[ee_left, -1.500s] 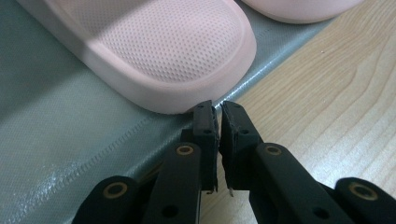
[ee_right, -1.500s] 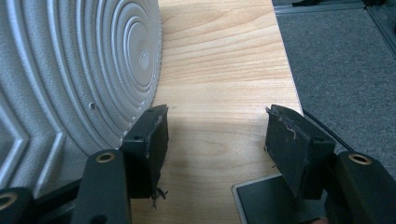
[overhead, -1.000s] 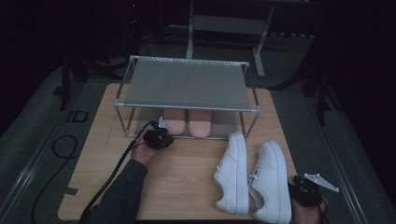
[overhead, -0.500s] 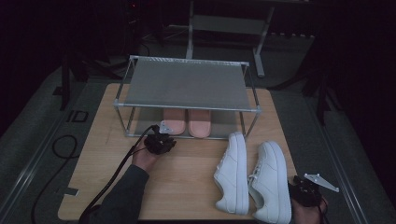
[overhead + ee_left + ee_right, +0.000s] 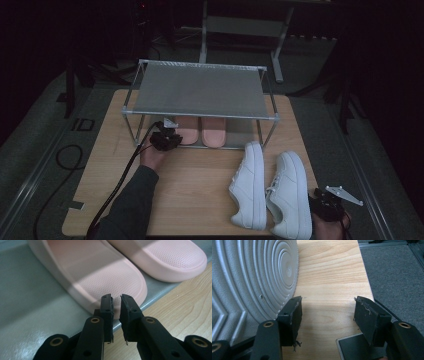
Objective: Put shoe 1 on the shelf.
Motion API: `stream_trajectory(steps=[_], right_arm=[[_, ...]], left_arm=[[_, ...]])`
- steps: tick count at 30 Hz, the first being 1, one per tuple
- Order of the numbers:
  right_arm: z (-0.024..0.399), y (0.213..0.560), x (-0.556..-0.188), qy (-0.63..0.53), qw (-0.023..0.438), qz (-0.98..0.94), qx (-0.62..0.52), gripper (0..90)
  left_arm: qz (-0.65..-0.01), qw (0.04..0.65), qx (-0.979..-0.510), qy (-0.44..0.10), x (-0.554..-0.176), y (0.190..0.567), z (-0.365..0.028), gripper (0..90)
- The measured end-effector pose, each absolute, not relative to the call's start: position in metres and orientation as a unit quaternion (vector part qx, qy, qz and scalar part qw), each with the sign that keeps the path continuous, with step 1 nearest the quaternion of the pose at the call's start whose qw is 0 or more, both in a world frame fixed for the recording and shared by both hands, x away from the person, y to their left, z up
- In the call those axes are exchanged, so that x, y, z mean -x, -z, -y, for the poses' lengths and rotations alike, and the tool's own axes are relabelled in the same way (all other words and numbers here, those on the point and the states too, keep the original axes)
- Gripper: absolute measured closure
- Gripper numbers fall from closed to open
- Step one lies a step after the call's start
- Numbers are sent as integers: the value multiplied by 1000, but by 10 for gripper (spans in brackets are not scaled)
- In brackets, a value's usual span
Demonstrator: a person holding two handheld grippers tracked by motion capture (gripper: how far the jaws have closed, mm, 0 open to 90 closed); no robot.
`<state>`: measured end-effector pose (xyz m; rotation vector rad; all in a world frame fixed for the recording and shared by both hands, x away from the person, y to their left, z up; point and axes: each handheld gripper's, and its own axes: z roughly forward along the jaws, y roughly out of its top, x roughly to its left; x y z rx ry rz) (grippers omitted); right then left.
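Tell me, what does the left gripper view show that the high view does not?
Left gripper view: how the left gripper stands, jaws barely apart and empty, close to the pink slippers. High view: the top shelf of the rack, two white sneakers, the right gripper. Both: the slippers on the bottom shelf, the wooden table.

A wooden table (image 5: 200, 180) carries a metal shoe rack (image 5: 200, 90) at its far side. On the rack's grey bottom shelf (image 5: 30, 297) stand two pink slippers (image 5: 201, 131) side by side. Two white sneakers (image 5: 270, 187) lie directly on the wood, near the right front corner.
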<state>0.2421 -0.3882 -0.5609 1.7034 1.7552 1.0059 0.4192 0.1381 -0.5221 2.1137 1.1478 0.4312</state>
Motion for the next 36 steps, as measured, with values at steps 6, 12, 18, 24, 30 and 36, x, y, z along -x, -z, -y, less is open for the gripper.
stream_trajectory(steps=[6,12,18,24,30,36], right_arm=[[388,561,-242,-368,246,-643,-624,386],[388,561,-242,-368,246,-643,-624,386],[388,561,-242,-368,246,-643,-625,386],[388,561,-242,-368,246,-643,-624,386],[388,561,-242,-369,246,-643,-624,386],[388,561,-242,-369,246,-643,-624,386]], left_arm=[[-438,331,-821,-157,-422,522,-131,806],[-439,331,-821,-155,-422,522,-131,808],[-441,341,-818,-140,-424,523,-129,808],[-436,340,-822,-137,-424,522,-117,806],[-425,337,-830,-132,-423,522,-116,800],[-395,350,-839,-133,-407,514,-107,782]])
